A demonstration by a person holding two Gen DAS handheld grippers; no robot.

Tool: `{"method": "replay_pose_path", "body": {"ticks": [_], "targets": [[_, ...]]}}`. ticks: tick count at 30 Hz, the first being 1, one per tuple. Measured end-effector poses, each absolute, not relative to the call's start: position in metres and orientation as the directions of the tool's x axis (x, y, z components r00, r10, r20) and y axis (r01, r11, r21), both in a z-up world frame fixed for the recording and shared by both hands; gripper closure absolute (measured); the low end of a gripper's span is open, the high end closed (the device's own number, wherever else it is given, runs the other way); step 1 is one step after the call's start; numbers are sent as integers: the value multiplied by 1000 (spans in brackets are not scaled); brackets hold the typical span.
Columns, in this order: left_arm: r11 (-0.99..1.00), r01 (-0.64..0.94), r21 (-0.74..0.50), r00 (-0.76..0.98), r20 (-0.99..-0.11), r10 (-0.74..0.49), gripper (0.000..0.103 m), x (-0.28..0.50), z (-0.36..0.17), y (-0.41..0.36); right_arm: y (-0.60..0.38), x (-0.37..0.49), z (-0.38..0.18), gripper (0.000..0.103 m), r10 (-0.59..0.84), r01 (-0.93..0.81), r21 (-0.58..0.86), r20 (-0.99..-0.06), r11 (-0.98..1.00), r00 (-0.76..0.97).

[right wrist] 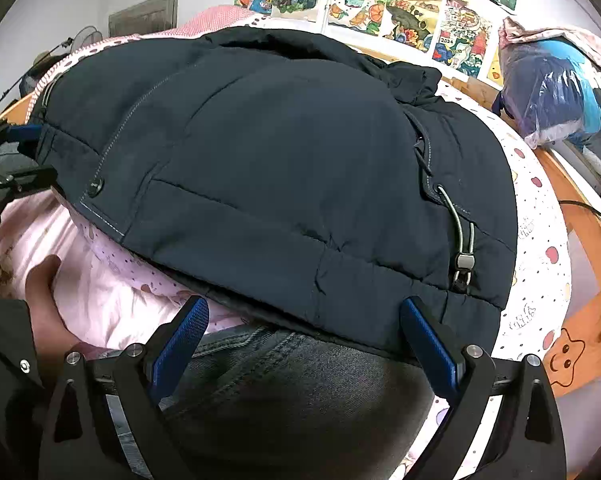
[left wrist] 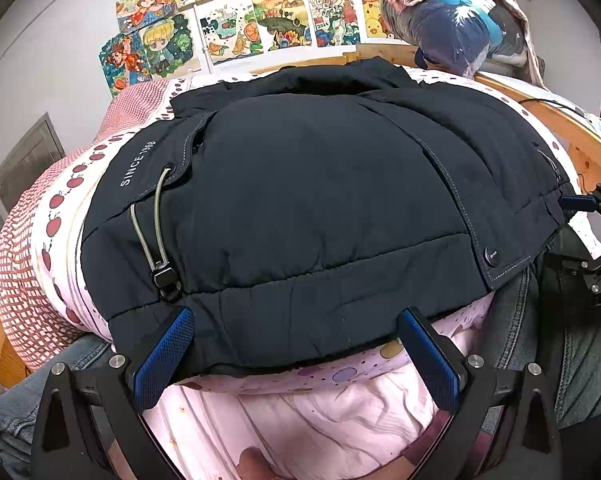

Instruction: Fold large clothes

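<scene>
Dark padded jacket lies folded on the bed, hem at its near edge; left gripper and right gripper both spread apart at the hem, clamping nothing.

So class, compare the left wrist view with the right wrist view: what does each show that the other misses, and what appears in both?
Only the left wrist view shows the white "SINCE 1968" lettering on the jacket's side panel and the right tongs at the jacket's far edge.

Only the right wrist view shows a smiling star sticker on the wooden bed frame and a standing fan by the wall.

Both show the dark navy padded jacket, its grey drawcord, the children's drawings on the wall, and open tongs at the hem.
</scene>
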State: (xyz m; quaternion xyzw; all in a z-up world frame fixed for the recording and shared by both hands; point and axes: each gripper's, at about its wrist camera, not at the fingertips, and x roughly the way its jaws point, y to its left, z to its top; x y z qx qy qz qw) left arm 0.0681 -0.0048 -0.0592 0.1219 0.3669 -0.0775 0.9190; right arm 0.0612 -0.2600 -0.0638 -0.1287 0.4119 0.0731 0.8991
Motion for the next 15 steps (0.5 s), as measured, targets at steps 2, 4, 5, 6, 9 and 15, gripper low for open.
{"method": "replay_pose_path", "body": {"ticks": [2, 4, 5, 6, 9, 15], "targets": [[959, 232, 162, 716, -695, -55, 0, 69, -60, -4, -258, 61, -64, 9, 18, -237, -180, -760, 955, 650], [960, 231, 159, 715, -697, -57, 0, 70, -60, -4, -258, 63, -65, 9, 12, -237, -187, -760, 953, 649], [960, 231, 156, 713, -698, -58, 0, 70, -60, -4, -257, 64, -65, 9, 8, -236, -191, -761, 953, 649], [961, 231, 153, 712, -699, -60, 0, 70, -59, -3, -256, 65, -66, 9, 3, -234, -196, -760, 952, 649], [962, 231, 145, 709, -702, -64, 0, 71, -60, -2, -254, 65, -66, 9, -5, -227, -202, -758, 953, 652], [967, 227, 120, 704, -706, -78, 0, 73, -58, 0, -255, 64, -65, 9, 0, -215, -186, -756, 959, 655]]}}
